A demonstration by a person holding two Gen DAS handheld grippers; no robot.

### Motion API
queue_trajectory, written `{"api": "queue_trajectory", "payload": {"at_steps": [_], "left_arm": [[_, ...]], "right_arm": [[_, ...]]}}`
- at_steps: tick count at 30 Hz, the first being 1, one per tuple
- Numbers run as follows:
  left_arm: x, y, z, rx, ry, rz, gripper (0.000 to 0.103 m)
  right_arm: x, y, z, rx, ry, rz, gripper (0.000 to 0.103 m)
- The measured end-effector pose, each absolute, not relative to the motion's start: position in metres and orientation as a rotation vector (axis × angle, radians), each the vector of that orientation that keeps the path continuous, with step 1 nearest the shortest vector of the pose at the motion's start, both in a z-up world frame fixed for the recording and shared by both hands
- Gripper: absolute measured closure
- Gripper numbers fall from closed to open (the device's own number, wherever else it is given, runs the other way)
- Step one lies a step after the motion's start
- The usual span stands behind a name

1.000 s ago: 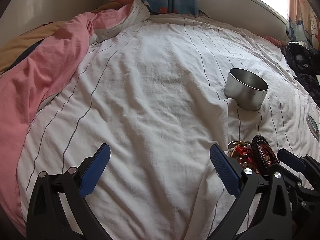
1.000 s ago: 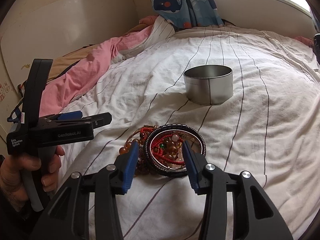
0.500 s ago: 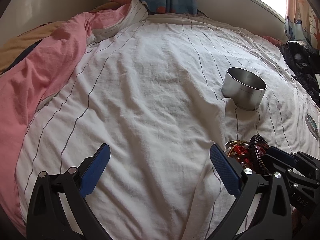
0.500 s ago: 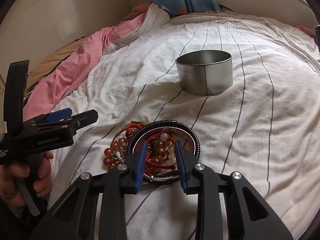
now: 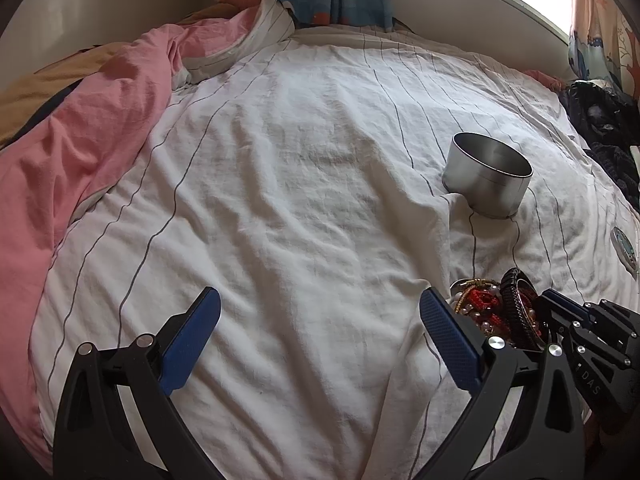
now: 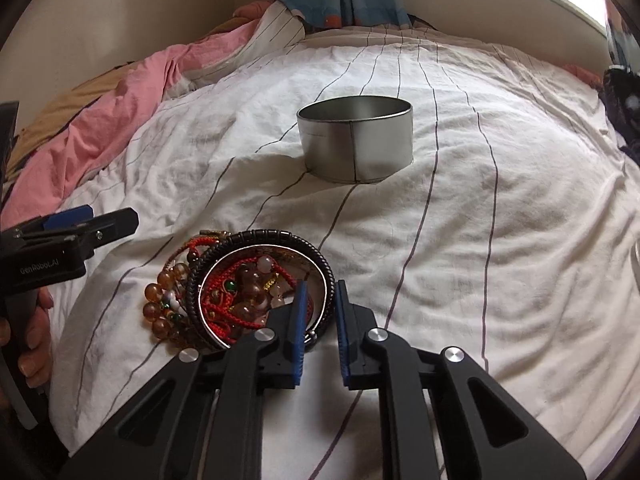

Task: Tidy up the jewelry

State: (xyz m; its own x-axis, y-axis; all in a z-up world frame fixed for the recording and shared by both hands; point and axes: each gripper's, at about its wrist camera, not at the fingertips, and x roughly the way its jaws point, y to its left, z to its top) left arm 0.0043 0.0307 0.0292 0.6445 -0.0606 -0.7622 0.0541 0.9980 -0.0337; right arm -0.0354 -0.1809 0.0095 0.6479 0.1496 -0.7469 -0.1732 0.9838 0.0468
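Over the last second the right gripper has dropped its blue pads from a wide straddle of the whole jewelry pile to a narrow pinch at the pile's right edge: its jaws are closing, with the wall of the shallow silver lid and the dark ribbed bangle on it caught between them, though whether the pads already press cannot be told. My reading is that the grasp is nearly made, so the next step would be carrying something to the empty round silver tin, which stands upright on the white striped bedsheet in the upper middle of the right wrist view, well apart from the pile. The jewelry itself, red cord bracelets and amber beads, lies in the lower left centre of that view, partly inside the lid and partly spilled to its left. The left gripper has not shifted; its blue pads stand wide apart over bare sheet, holding nothing. Readable writing is scant: "GenRobot.AI" on the left gripper's body at the left edge of the right wrist view, and "DAS" on the right gripper's body at the lower right of the left wrist view.
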Motion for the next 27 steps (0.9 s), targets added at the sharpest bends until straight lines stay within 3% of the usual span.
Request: {"api": "queue_trajectory", "payload": {"at_steps": [5, 13, 14, 16, 22, 27], "left_arm": [[0.004, 0.030, 0.029, -0.008, 0.867, -0.066, 0.007], [0.004, 0.029, 0.029, -0.007, 0.866, -0.066, 0.007], [0.004, 0.029, 0.029, -0.007, 0.867, -0.065, 0.007], [0.004, 0.029, 0.029, -0.010, 0.867, -0.067, 0.007], [0.004, 0.029, 0.029, -0.016, 0.870, -0.071, 0.007], [0.006, 0.030, 0.030, -0.026, 0.881, -0.075, 0.007]], "right_arm": [[-0.040, -0.189, 0.014, 0.019, 0.836, 0.211, 0.102], [-0.039, -0.211, 0.014, 0.245, 0.874, 0.281, 0.098], [-0.039, -0.210, 0.016, 0.253, 0.864, 0.286, 0.065], [-0.043, -0.204, 0.023, 0.228, 0.830, 0.263, 0.018], [-0.032, -0.181, 0.024, 0.157, 0.850, 0.303, 0.020], [-0.027, -0.175, 0.015, 0.162, 0.888, 0.327, 0.040]]}}
